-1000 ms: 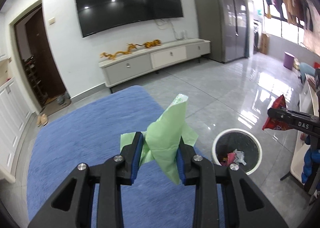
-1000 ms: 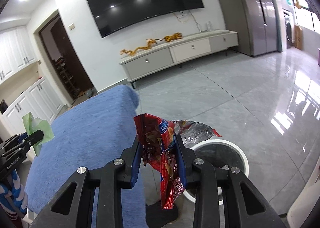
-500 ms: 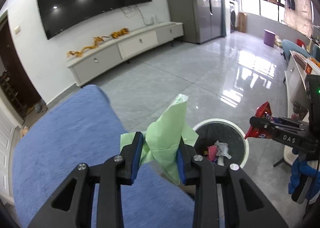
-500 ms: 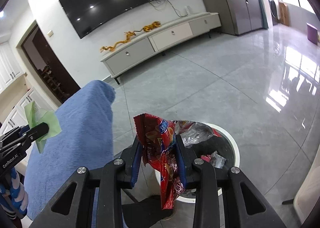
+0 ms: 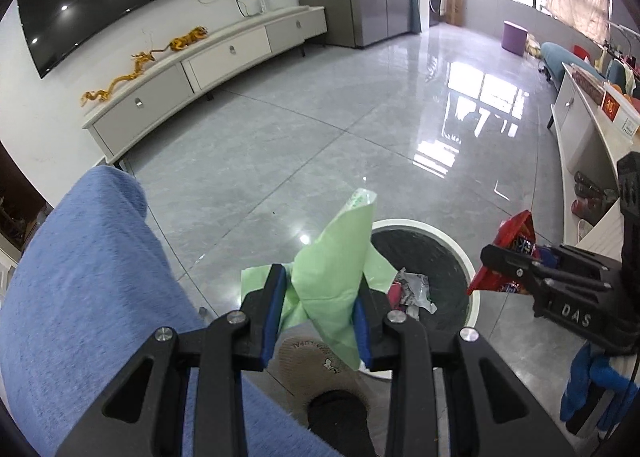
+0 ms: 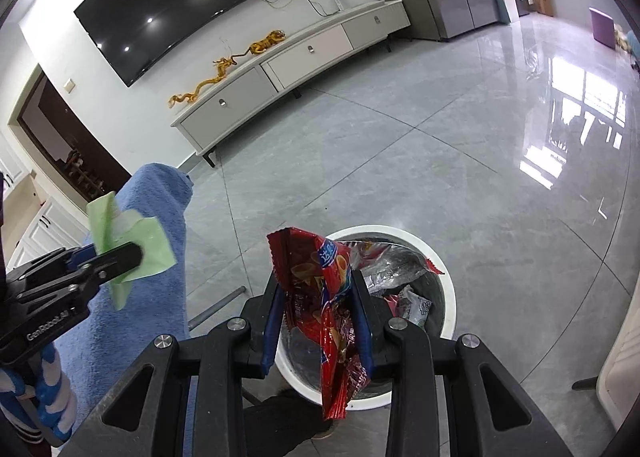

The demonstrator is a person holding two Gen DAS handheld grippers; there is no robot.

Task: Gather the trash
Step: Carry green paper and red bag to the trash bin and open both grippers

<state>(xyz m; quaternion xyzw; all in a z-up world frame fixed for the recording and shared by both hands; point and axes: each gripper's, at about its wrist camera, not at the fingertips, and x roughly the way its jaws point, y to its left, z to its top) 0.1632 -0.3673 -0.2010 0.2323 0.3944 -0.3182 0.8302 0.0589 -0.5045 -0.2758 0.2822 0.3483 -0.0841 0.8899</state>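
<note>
My left gripper (image 5: 318,311) is shut on a crumpled green paper wrapper (image 5: 334,269), held just left of and above the white-rimmed trash bin (image 5: 466,257) on the floor. The right gripper (image 6: 318,317) is shut on a red snack bag (image 6: 320,289) that hangs over the near edge of the same bin (image 6: 450,297). Several wrappers lie inside the bin. In the left wrist view the right gripper (image 5: 492,257) with the red bag (image 5: 516,233) shows at the right. In the right wrist view the left gripper (image 6: 132,255) with the green wrapper (image 6: 120,237) shows at the left.
A blue cloth-covered surface (image 5: 80,277) lies left of the bin. A slipper and dark sock (image 5: 316,361) show on the floor below the grippers. A TV cabinet (image 5: 208,69) lines the far wall, a white cabinet (image 5: 580,129) stands to the right. Glossy grey floor surrounds the bin.
Both grippers have come down and moved toward the bin, each still holding its trash. The left one swung from over the blue cloth to the bin's edge.
</note>
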